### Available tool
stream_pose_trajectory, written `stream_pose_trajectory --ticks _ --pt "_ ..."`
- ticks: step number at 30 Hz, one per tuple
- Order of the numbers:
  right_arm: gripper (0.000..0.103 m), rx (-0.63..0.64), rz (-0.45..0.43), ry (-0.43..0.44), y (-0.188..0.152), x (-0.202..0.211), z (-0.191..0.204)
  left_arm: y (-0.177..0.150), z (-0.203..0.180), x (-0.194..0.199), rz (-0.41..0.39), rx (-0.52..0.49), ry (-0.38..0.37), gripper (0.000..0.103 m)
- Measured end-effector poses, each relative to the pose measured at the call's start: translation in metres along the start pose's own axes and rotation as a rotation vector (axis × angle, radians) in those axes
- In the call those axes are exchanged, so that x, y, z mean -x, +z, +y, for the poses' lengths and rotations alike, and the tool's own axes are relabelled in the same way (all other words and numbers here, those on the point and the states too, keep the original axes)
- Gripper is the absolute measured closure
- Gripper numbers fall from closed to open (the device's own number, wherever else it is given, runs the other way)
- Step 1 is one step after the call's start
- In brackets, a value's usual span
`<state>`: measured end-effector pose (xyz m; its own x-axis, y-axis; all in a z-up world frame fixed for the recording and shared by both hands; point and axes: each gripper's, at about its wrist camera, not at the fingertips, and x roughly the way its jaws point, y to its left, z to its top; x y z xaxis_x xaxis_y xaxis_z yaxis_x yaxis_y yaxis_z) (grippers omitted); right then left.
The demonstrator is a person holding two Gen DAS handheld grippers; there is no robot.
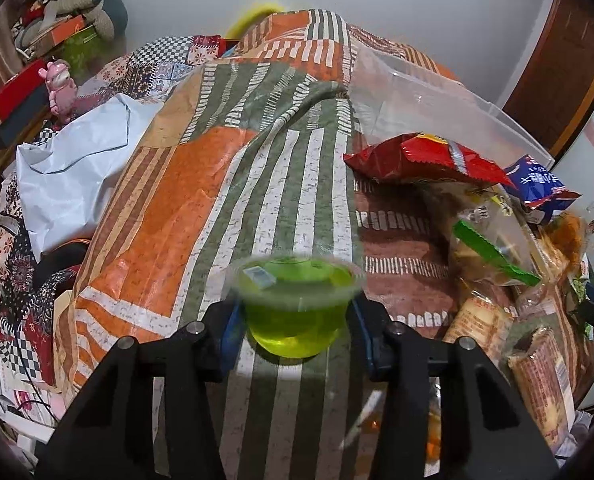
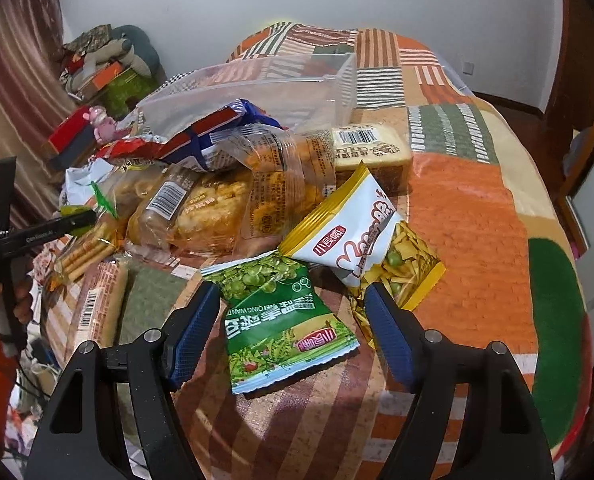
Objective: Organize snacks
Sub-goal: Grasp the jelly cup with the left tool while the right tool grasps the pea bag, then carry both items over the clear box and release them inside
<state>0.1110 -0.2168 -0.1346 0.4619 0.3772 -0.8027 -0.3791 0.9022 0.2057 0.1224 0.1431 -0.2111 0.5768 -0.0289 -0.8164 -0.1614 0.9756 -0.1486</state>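
My left gripper [image 1: 295, 316] is shut on a green jelly cup [image 1: 297, 304] and holds it above the patchwork cloth [image 1: 201, 184]. A clear plastic bin [image 1: 429, 100] stands to its upper right, with a red snack bag [image 1: 425, 158] and other packets in front of it. My right gripper [image 2: 293, 312] is open, its blue pads either side of a green pea packet [image 2: 281, 316] lying flat on the cloth. A white-and-yellow snack packet [image 2: 369, 240] lies just beyond. The bin [image 2: 257, 88] stands at the back of the snack pile in the right wrist view.
Bread packets [image 2: 217, 204], a blue-and-red bag [image 2: 217, 128], a wrapped cake [image 2: 371, 148] and biscuit sticks [image 2: 85, 256] crowd the pile. The left gripper's body [image 2: 29, 232] shows at the left edge. A pale blue sheet [image 1: 77, 160] and cluttered boxes [image 1: 57, 28] lie left.
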Motion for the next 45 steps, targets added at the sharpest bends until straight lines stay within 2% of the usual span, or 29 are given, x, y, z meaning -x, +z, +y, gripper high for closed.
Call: stream_pose_trajectory --ticks 5,12,15,17,19,22,29,38,45 --pt "0.036 0.005 -0.018 0.057 0.001 0.007 0.005 -0.002 -0.002 0.012 -0.026 -0.003 -0.017 0.057" --pt "0.04 0.018 0.035 0.048 -0.001 -0.015 0.007 0.001 -0.009 0.035 -0.08 -0.012 -0.034 0.057" --pt "0.041 0.018 0.03 0.046 0.0 -0.017 0.007 0.003 -0.015 0.046 -0.103 -0.028 -0.042 0.057" --pt "0.053 0.029 0.029 0.029 0.001 -0.018 0.009 0.004 -0.02 0.053 -0.118 -0.039 -0.043 0.057" --pt "0.06 0.044 0.025 0.026 0.001 -0.017 0.01 0.005 -0.025 0.06 -0.136 -0.048 -0.05 0.057" --pt "0.062 0.046 0.018 0.053 -0.001 -0.01 0.011 0.008 -0.031 0.07 -0.161 -0.06 -0.058 0.057" --pt "0.063 0.063 -0.064 0.078 0.006 0.018 0.016 0.016 -0.047 0.097 -0.222 -0.076 -0.082 0.057" --pt "0.063 0.072 -0.237 0.078 0.041 0.052 0.018 0.03 -0.071 0.127 -0.286 -0.12 -0.092 0.057" --pt "0.063 0.08 -0.312 0.069 0.067 0.059 0.022 0.05 -0.084 0.135 -0.308 -0.164 -0.07 0.057"
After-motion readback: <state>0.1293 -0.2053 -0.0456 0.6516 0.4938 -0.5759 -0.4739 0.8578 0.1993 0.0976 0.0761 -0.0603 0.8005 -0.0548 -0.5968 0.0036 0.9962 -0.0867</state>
